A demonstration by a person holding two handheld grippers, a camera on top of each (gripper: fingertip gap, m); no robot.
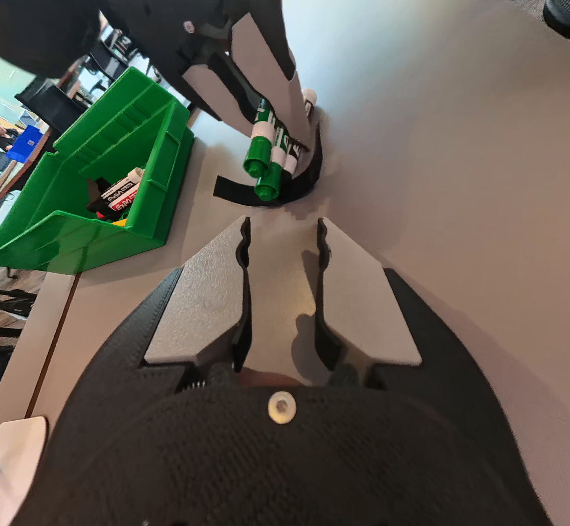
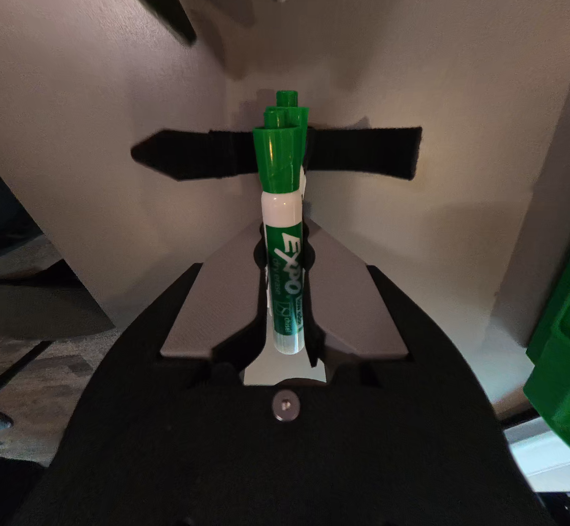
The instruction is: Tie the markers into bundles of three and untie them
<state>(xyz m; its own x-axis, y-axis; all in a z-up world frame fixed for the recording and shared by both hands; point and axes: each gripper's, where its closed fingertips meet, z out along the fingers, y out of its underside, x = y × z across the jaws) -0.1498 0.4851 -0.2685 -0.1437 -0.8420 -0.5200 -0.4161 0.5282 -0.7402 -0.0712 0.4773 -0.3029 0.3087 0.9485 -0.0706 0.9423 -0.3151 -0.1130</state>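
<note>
Tabletop (image 1: pixel 401 79): markers (image 1: pixel 121 191) inside green bin (image 1: pixel 92 233)

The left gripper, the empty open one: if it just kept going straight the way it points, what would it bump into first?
Probably the black strap lying on the table, just ahead of the left gripper. Right behind it come the green markers that the right gripper holds. Depth is hard to judge.
</note>
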